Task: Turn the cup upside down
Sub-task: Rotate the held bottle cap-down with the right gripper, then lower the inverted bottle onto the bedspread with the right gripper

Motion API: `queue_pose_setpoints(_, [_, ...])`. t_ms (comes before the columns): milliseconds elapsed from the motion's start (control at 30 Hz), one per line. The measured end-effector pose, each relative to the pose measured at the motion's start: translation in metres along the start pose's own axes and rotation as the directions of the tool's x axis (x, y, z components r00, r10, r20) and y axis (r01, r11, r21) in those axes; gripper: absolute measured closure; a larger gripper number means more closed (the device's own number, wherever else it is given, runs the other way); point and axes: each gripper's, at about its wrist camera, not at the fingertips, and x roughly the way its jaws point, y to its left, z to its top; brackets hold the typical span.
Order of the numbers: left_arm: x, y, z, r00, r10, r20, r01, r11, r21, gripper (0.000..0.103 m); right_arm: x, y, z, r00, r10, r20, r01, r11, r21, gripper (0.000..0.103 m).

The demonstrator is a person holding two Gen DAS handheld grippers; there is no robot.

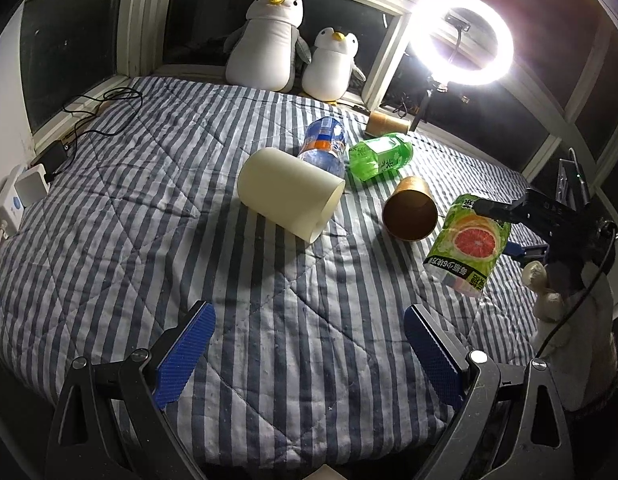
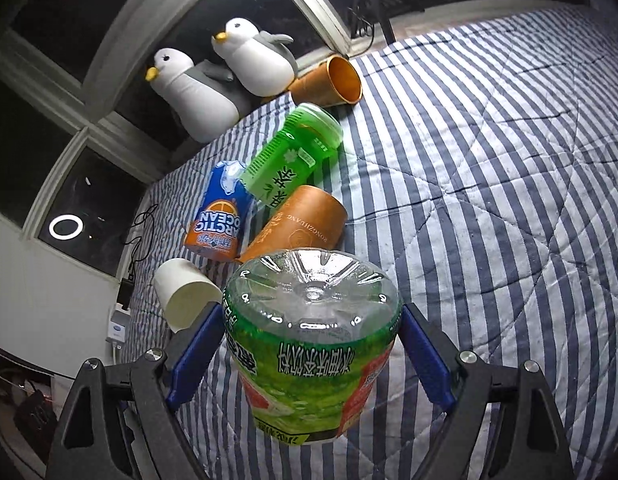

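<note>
My right gripper (image 2: 313, 344) is shut on a cut-off grapefruit-label bottle cup (image 2: 313, 344), its clear base pointing away from the camera; in the left wrist view this cup (image 1: 467, 242) hangs above the bed's right side, base down. My left gripper (image 1: 309, 344) is open and empty above the striped quilt (image 1: 149, 220). A cream cup (image 1: 289, 194) lies on its side in the middle. A brown paper cup (image 1: 409, 214) lies beside it, mouth toward the camera.
A blue Arctic Ocean bottle cup (image 1: 325, 142) and a green tea bottle cup (image 1: 379, 156) lie behind. Another brown cup (image 1: 387, 122) lies at the far edge. Two penguin toys (image 1: 269, 40) sit at the window. A ring light (image 1: 461, 38) stands far right. Cables and a power strip (image 1: 25, 192) are left.
</note>
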Motion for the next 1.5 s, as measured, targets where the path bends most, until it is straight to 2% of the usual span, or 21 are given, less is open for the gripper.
queue_pose_setpoints(300, [-0.004, 0.0, -0.001, 1.0, -0.001, 0.011, 0.001, 1.0, 0.0, 0.006, -0.009, 0.025, -0.019, 0.991, -0.089, 0.099, 0.104, 0.982, -0.159, 0.018])
queue_pose_setpoints(567, [-0.005, -0.002, -0.003, 1.0, -0.002, 0.017, 0.002, 1.0, 0.004, 0.006, -0.013, 0.046, -0.042, 0.953, -0.184, 0.242, 0.259, 0.908, -0.33, 0.018])
queue_pose_setpoints(733, [-0.007, -0.005, -0.003, 1.0, -0.001, 0.024, 0.001, 1.0, 0.014, 0.006, -0.009, 0.049, -0.055, 0.932, -0.215, 0.291, 0.319, 0.867, -0.382, 0.018])
queue_pose_setpoints(867, [-0.009, -0.006, -0.004, 1.0, -0.003, 0.026, 0.002, 1.0, 0.018, 0.006, -0.009, 0.049, -0.065, 0.926, -0.22, 0.307, 0.334, 0.857, -0.394, 0.018])
queue_pose_setpoints(1133, [-0.013, -0.012, -0.006, 0.999, -0.005, 0.045, 0.004, 0.999, 0.033, 0.006, -0.017, 0.047, -0.079, 0.924, -0.219, 0.312, 0.334, 0.862, -0.382, 0.018])
queue_pose_setpoints(1400, [-0.026, -0.023, -0.007, 0.994, -0.005, 0.107, -0.001, 0.998, 0.062, 0.006, -0.047, 0.053, -0.103, 0.915, -0.195, 0.352, 0.326, 0.873, -0.364, 0.017])
queue_pose_setpoints(1500, [-0.033, -0.029, -0.01, 0.988, 0.005, 0.157, -0.017, 0.997, 0.079, 0.006, -0.06, 0.054, -0.116, 0.908, -0.183, 0.376, 0.323, 0.878, -0.353, 0.016])
